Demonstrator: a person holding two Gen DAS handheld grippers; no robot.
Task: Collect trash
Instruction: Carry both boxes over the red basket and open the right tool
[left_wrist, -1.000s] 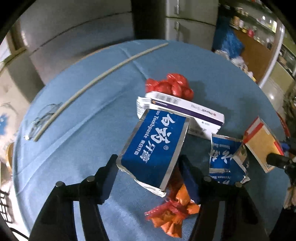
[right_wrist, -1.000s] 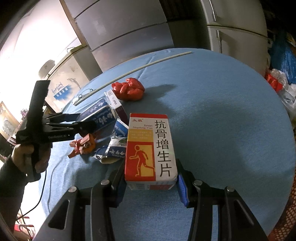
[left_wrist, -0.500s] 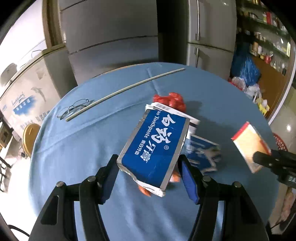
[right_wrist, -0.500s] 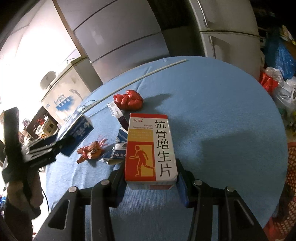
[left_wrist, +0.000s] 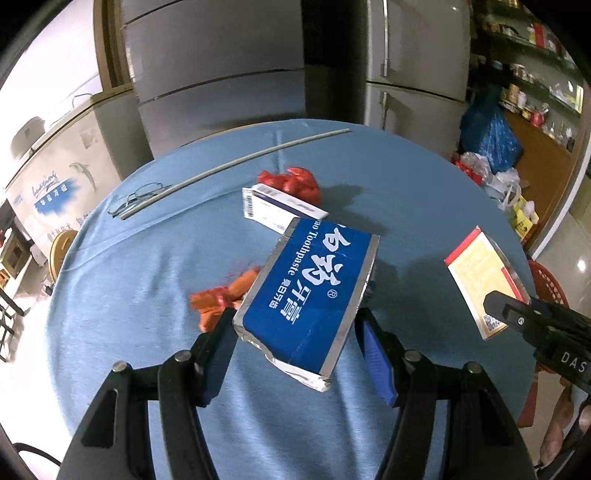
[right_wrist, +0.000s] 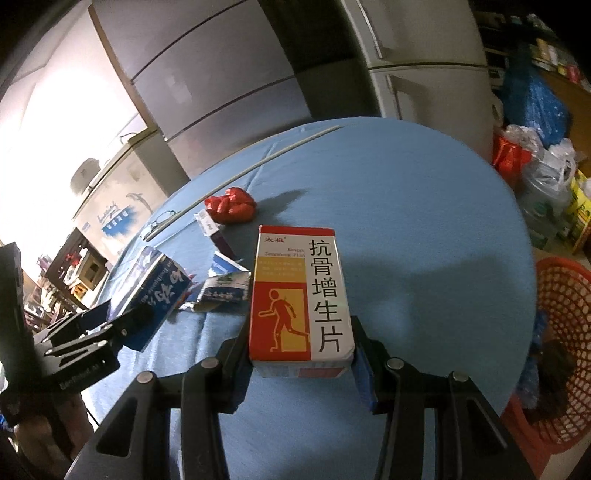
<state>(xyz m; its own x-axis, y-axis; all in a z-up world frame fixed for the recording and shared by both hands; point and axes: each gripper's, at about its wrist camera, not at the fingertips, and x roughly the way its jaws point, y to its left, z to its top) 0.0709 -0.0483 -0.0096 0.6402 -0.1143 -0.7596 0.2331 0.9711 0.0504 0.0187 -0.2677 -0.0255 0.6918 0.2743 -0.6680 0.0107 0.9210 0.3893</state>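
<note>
Trash is in both our grippers: our left gripper (left_wrist: 297, 334) clamps a blue toothpaste box (left_wrist: 308, 291) at the centre of its frame, lifted above the blue table (left_wrist: 140, 266). Our right gripper (right_wrist: 301, 354) clamps a red-and-white medicine box (right_wrist: 301, 295) at the lower centre of its frame. More scraps lie on the table: a red crumpled wrapper (right_wrist: 231, 205), an orange wrapper (left_wrist: 218, 297), a white carton (left_wrist: 275, 206), and a red mesh basket (right_wrist: 565, 317) stands at the right edge.

Blue-clothed round table (left_wrist: 155, 295) bears wrappers (left_wrist: 218, 299), glasses (left_wrist: 136, 195), rod (left_wrist: 236, 168)
</note>
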